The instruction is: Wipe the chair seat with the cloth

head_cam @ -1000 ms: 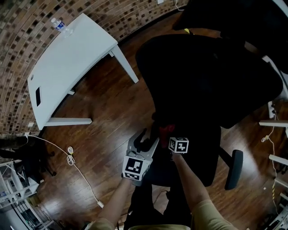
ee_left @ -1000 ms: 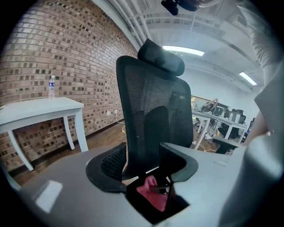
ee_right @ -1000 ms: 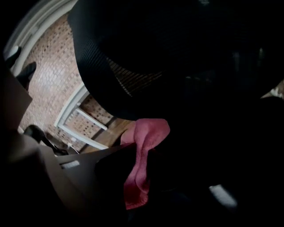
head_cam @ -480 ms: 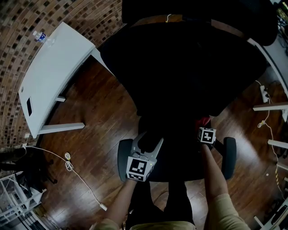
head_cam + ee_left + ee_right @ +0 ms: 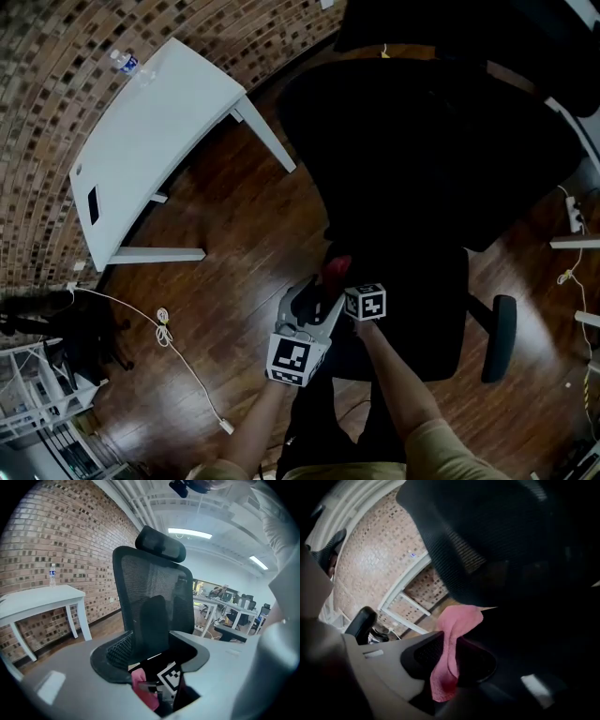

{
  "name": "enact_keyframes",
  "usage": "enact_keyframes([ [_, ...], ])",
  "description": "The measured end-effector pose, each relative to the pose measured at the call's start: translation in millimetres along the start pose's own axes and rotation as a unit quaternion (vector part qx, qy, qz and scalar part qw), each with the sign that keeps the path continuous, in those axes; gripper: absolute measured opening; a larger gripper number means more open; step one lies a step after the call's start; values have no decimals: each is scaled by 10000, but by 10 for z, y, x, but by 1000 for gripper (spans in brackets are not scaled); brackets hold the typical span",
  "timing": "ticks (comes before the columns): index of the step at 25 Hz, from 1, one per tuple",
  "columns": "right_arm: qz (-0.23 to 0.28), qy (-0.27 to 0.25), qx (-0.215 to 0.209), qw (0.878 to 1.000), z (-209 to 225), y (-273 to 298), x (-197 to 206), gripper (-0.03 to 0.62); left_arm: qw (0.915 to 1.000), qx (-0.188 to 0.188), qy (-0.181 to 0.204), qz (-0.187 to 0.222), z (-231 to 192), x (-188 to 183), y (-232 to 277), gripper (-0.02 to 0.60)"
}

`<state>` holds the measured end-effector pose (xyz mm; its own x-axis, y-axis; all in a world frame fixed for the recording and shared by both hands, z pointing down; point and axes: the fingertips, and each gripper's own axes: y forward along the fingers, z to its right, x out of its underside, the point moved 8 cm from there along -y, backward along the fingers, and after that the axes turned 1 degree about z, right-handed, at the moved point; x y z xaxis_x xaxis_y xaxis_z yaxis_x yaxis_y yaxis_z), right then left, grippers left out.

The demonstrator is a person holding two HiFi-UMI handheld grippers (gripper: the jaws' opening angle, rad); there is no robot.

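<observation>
**Right gripper** [image 5: 345, 284]: the jaws are clamped on a pink cloth [image 5: 336, 270]. In the right gripper view, the cloth [image 5: 457, 625] runs up from between the jaws of the right gripper [image 5: 450, 667]. Its free end is folded over against the dark chair surface.

**Cloth position:** the cloth is at the left edge of the black chair seat [image 5: 412, 300], close below the backrest [image 5: 441, 150]. Contact with the seat cannot be confirmed.

**Left gripper** [image 5: 314, 298]: the jaws are spread wide with nothing between them. It sits just beside the right gripper, off the seat's left edge. The left gripper view looks through the gap of the left gripper [image 5: 150, 653]. It shows the cloth [image 5: 143, 691], the right gripper's marker cube [image 5: 169, 679] and the mesh backrest [image 5: 150, 602] with its headrest [image 5: 160, 543].

**Obstructions:** in the head view, the backrest overhangs and hides the rear of the seat. An armrest [image 5: 497, 337] stands at the seat's right side.

**Surroundings:**
- A white table [image 5: 150, 141] stands well apart to the left on the wooden floor [image 5: 234, 244], against a brick wall [image 5: 56, 84].
- A water bottle [image 5: 123, 61] stands upright on the table's far corner.
- A white cable [image 5: 178, 361] lies on the floor left of the grippers.
</observation>
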<state>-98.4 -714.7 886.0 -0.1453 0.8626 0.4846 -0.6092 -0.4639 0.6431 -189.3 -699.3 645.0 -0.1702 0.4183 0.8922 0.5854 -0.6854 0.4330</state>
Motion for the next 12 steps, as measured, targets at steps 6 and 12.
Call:
enact_keyframes([
  [6,-174,-128,134,9997,-180,222,159,79,9998,-169,-100,-74,-162,76,-200,216],
  [12,-209,-96,1361,9904,1065,-547,241,80,9997,40,-221,-23,62,128,-69,216],
])
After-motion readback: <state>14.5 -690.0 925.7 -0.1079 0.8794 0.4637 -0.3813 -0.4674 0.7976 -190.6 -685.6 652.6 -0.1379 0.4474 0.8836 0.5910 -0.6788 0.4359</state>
